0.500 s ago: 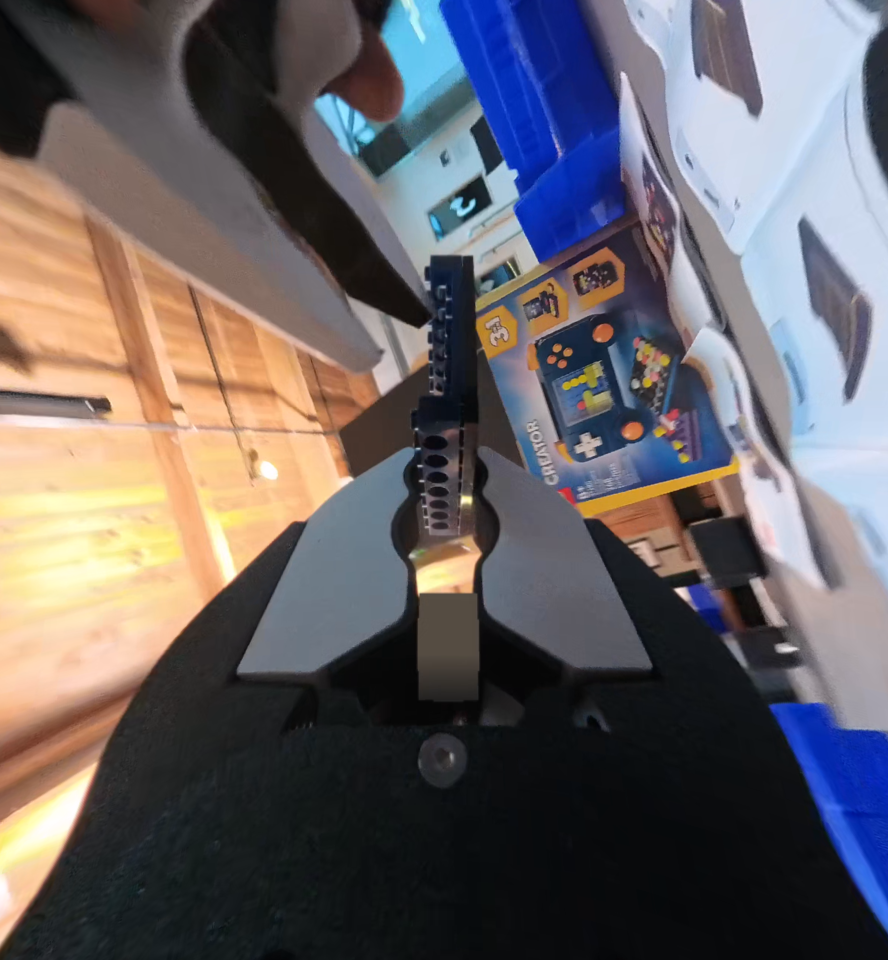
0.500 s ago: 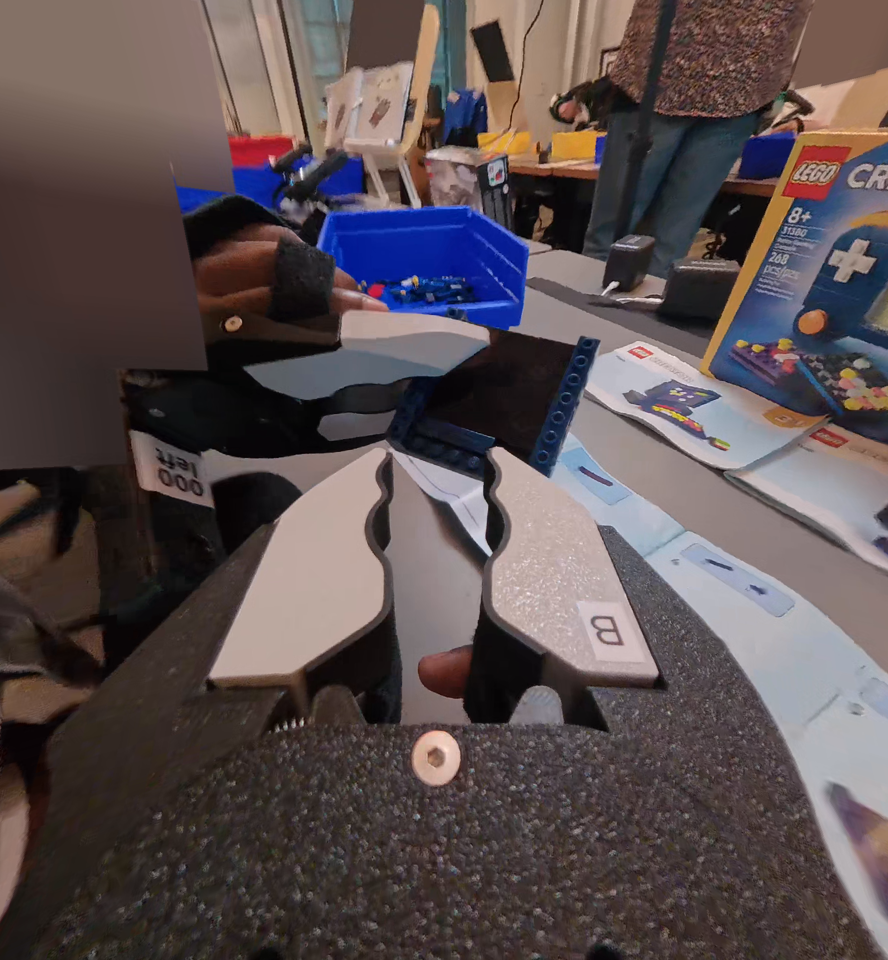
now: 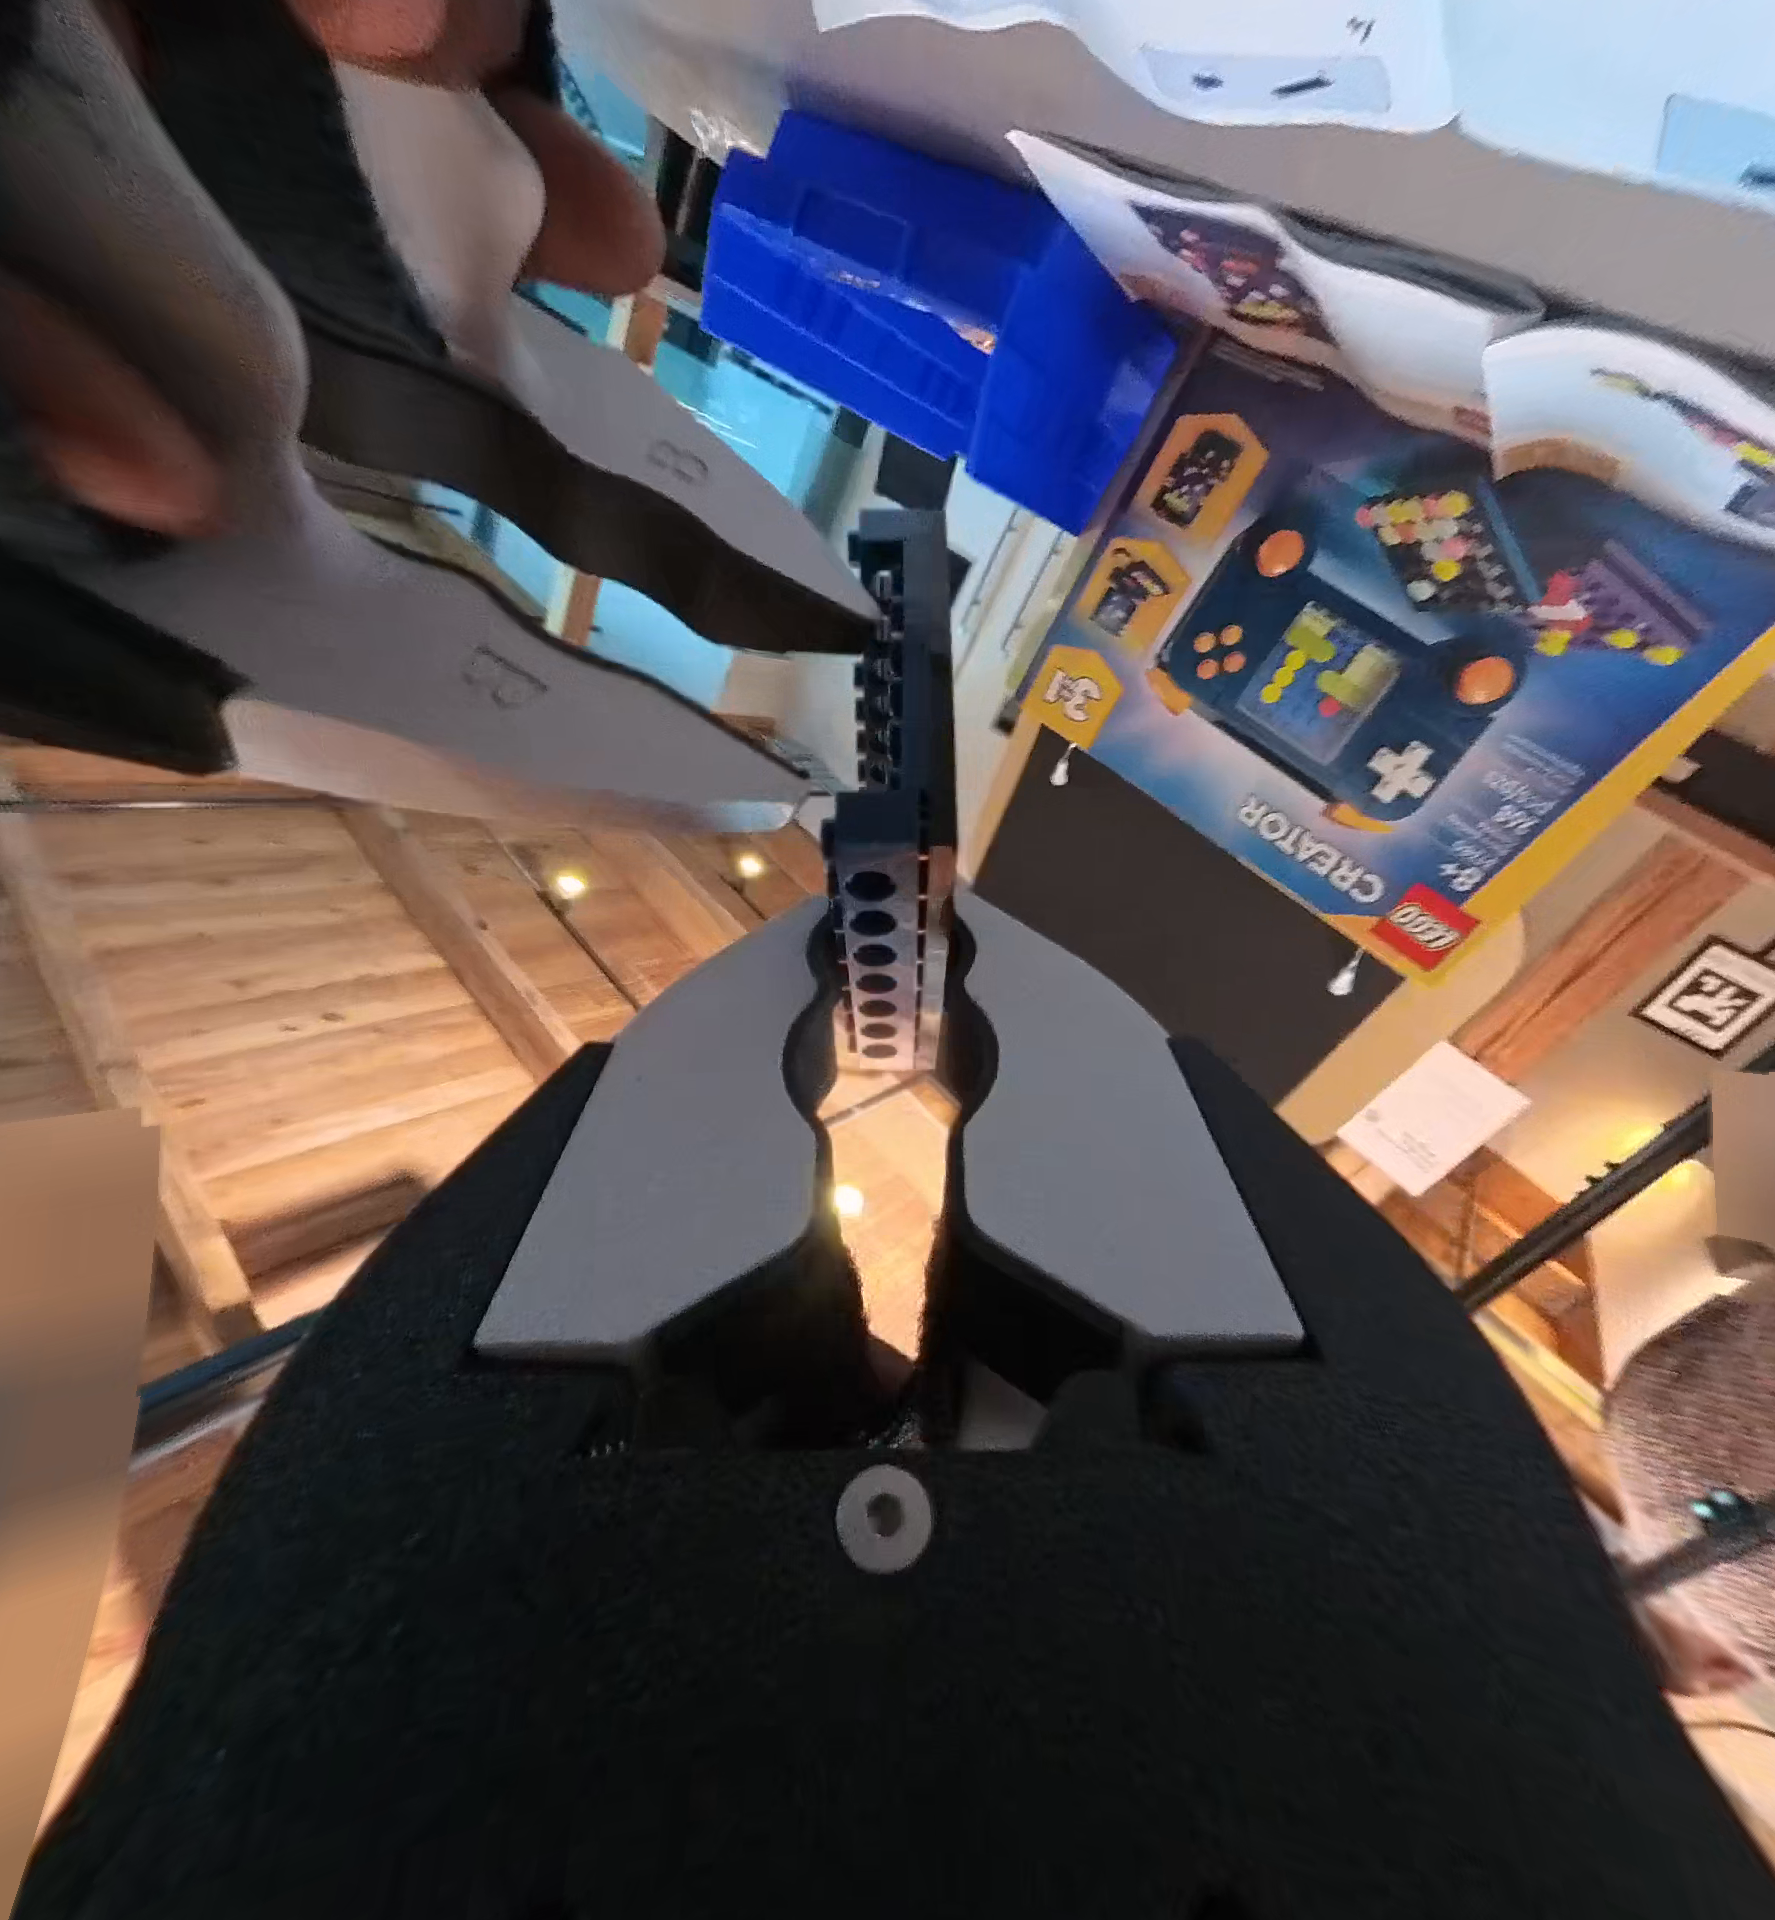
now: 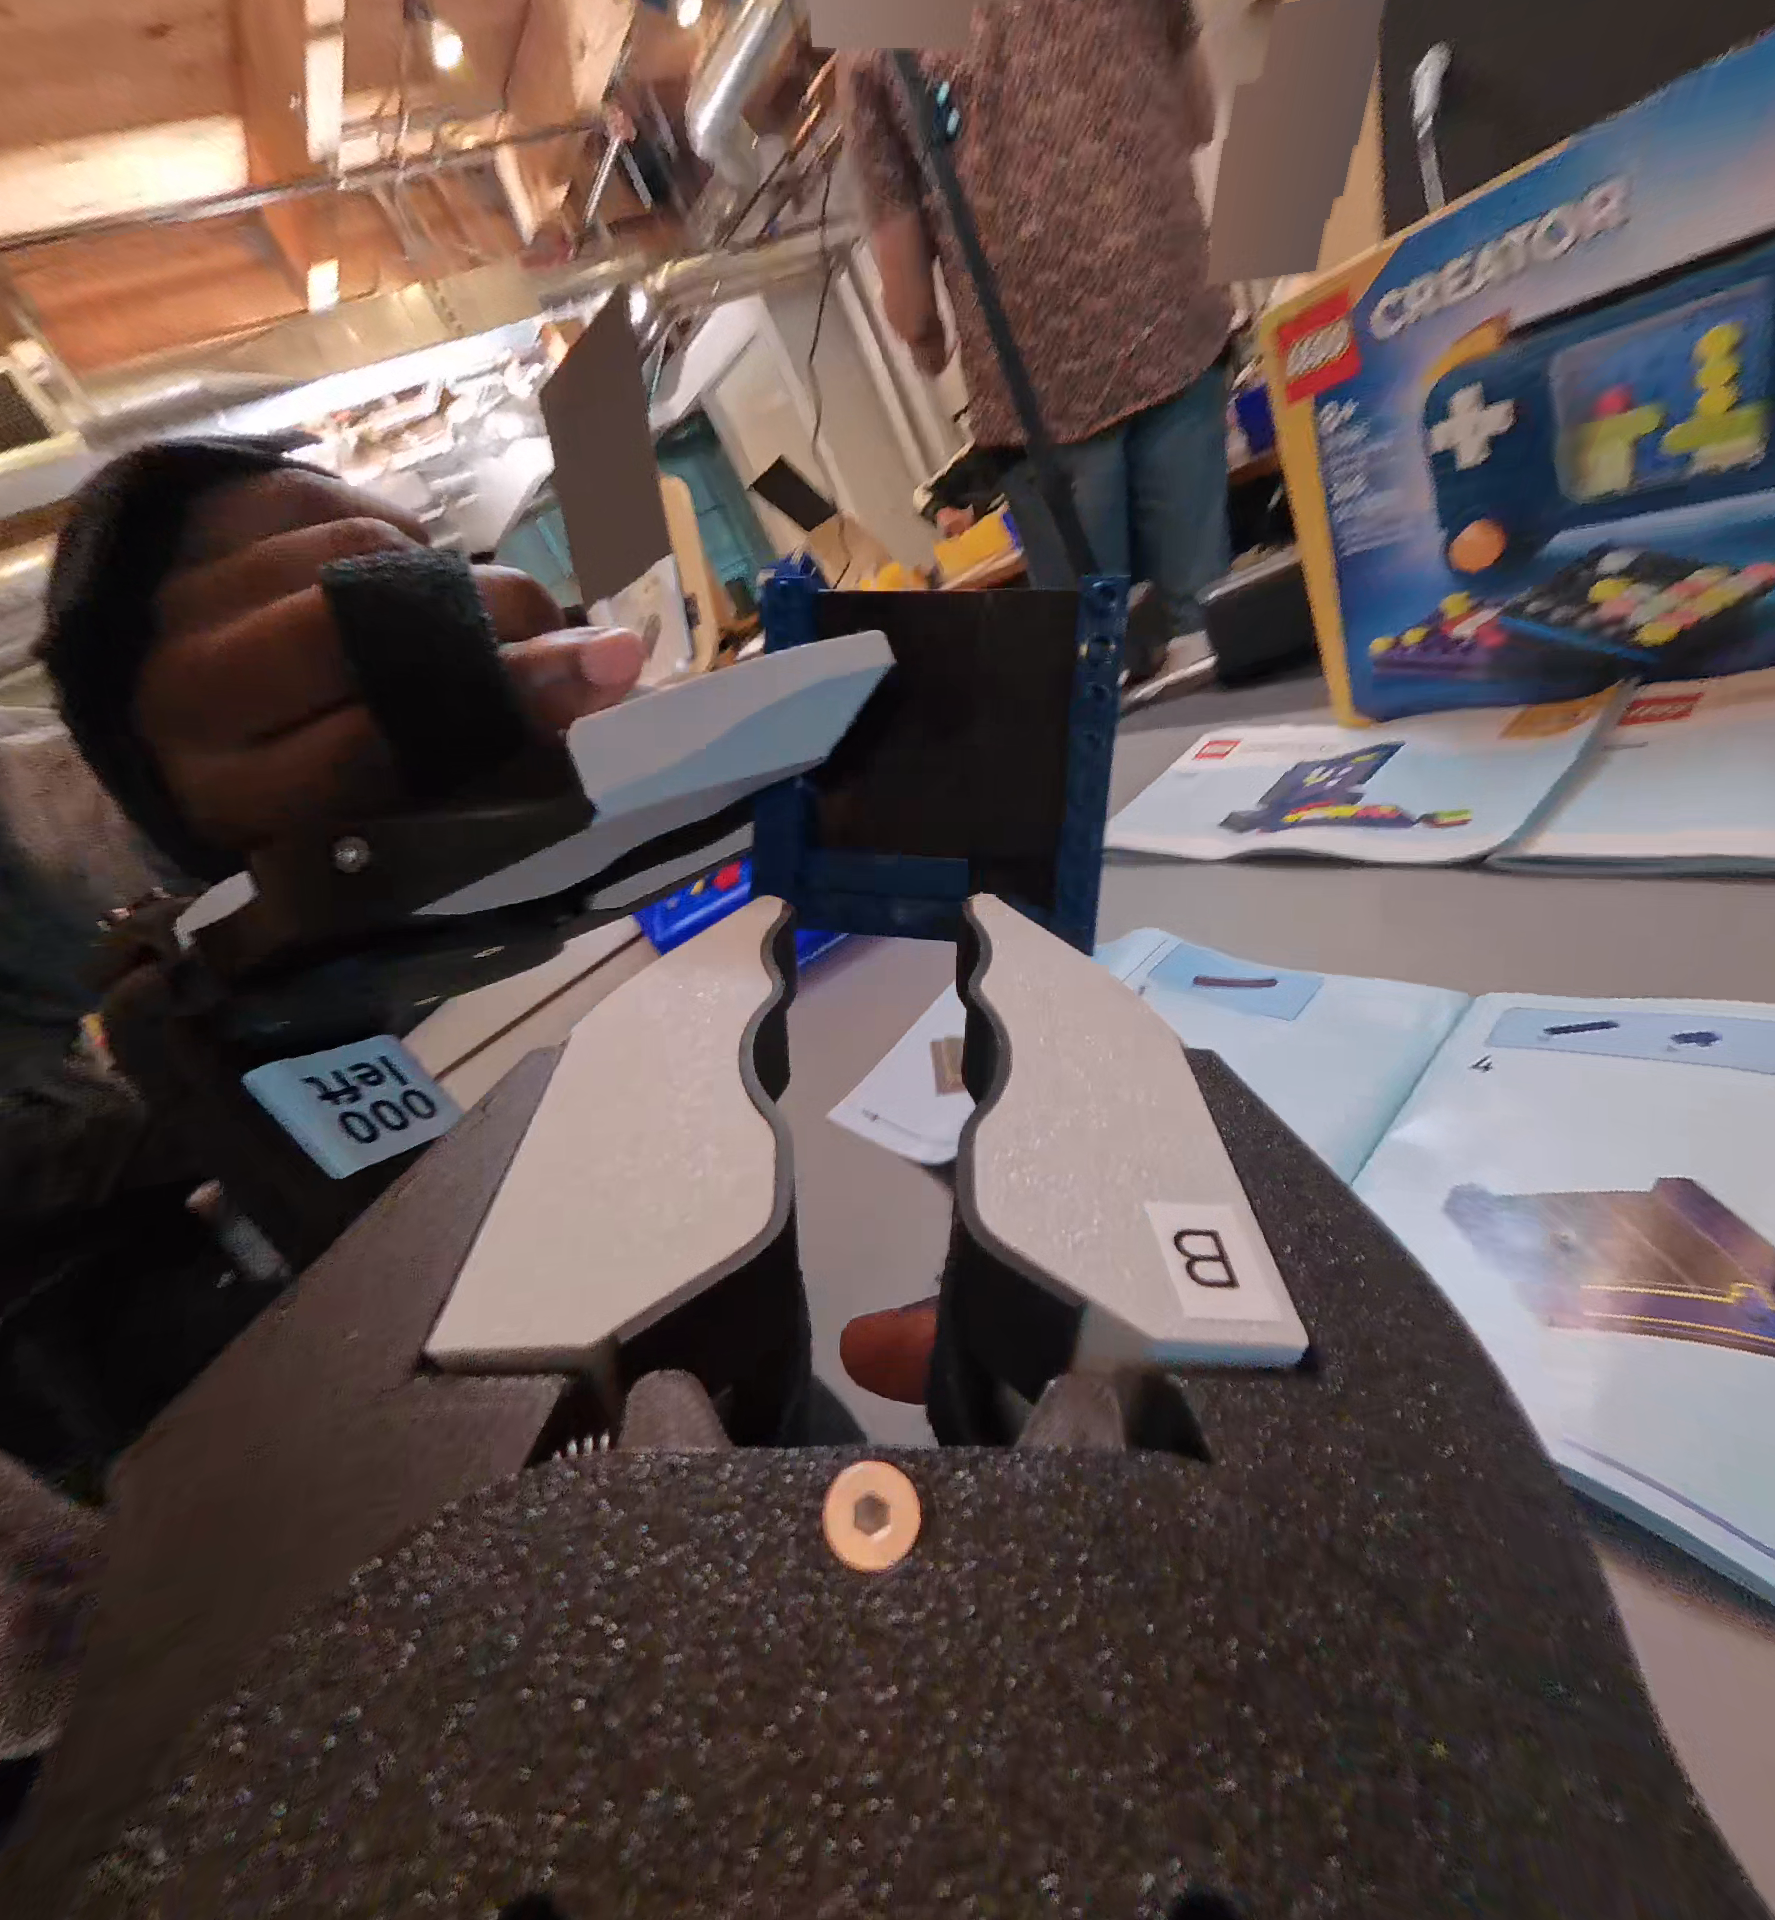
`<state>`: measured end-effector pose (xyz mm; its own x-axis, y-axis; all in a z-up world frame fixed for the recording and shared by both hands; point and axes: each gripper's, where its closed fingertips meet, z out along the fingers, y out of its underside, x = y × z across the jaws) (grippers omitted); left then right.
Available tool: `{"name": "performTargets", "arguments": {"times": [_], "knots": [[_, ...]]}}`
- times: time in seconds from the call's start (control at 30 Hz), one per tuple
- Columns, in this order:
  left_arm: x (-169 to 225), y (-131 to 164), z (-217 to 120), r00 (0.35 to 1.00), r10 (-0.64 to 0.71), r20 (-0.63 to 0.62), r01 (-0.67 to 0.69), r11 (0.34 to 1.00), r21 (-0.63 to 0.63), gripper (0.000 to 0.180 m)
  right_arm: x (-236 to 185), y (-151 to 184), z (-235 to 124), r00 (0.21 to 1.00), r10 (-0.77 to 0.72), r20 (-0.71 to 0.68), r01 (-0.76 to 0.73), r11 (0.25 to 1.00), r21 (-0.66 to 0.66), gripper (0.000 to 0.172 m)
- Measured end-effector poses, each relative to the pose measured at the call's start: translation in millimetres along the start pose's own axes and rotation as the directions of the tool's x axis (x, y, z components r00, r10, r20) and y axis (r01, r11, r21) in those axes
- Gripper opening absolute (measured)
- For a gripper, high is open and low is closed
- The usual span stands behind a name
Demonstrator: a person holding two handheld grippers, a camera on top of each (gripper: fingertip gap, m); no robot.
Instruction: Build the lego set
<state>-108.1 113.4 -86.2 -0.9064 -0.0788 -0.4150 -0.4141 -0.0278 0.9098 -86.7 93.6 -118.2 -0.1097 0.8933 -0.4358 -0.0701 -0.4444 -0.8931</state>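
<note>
The left gripper (image 3: 888,977) clamps the edge of a dark blue brick frame (image 4: 950,748), pads pressed on it, holding it above the grey table (image 4: 1382,894). The right gripper (image 4: 872,935) has its fingertips at the frame's near bar; contact unclear. A toy box (image 4: 1589,468) stands far right.

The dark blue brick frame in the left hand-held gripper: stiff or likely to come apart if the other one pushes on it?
The dark blue brick frame looks rigid plastic, so likely stiff. It is built of separate studded pieces, so a hard sideways push could pop joints. The left hand-held gripper clamps one edge only, so it may pivot.
</note>
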Motion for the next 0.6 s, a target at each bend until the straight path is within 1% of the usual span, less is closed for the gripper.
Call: {"name": "performTargets", "arguments": {"times": [0.07,0.13,0.2,0.3,0.43,0.47,0.57,0.6], "knots": [[-9.7,6.7,0.2,0.998,0.055,0.027,-0.055,0.998,0.006,0.016,-0.5,-10.9,-2.2,1.000,-0.008,-0.021,0.009,0.997,0.075,0.030],[-18.9,11.7,0.0,0.992,0.119,0.050,-0.120,0.992,0.027,0.016,-4.9,-16.3,-0.8,1.000,-0.008,-0.012,0.009,0.993,0.117,0.031],[-20.4,16.8,1.7,0.987,0.156,0.029,-0.157,0.987,0.042,0.016,-8.2,-20.0,1.5,1.000,0.006,-0.009,-0.004,0.988,0.152,0.031],[-24.0,19.1,1.5,0.976,0.214,0.035,-0.216,0.975,0.059,0.016,-9.3,-24.4,2.9,0.999,0.037,-0.004,-0.036,0.980,0.194,0.029],[-23.8,17.9,-0.8,0.991,0.131,-0.029,-0.129,0.990,0.048,0.016,-7.8,-24.7,0.1,0.998,0.062,0.001,-0.060,0.975,0.212,0.017],[-23.7,17.8,-1.1,0.993,0.109,-0.035,-0.108,0.994,0.034,0.016,-7.8,-25.1,-0.7,0.998,0.057,0.007,-0.057,0.977,0.206,0.017],[-22.7,17.2,-2.1,0.998,0.044,-0.050,-0.044,0.999,-0.003,0.016,-10.8,-24.6,-3.0,1.000,0.012,0.014,-0.014,0.985,0.172,0.027],[-23.1,17.2,-2.7,0.998,0.031,-0.047,-0.032,0.999,-0.013,0.016,-11.3,-24.9,-3.9,1.000,-0.004,0.011,0.002,0.986,0.168,0.027]]}}
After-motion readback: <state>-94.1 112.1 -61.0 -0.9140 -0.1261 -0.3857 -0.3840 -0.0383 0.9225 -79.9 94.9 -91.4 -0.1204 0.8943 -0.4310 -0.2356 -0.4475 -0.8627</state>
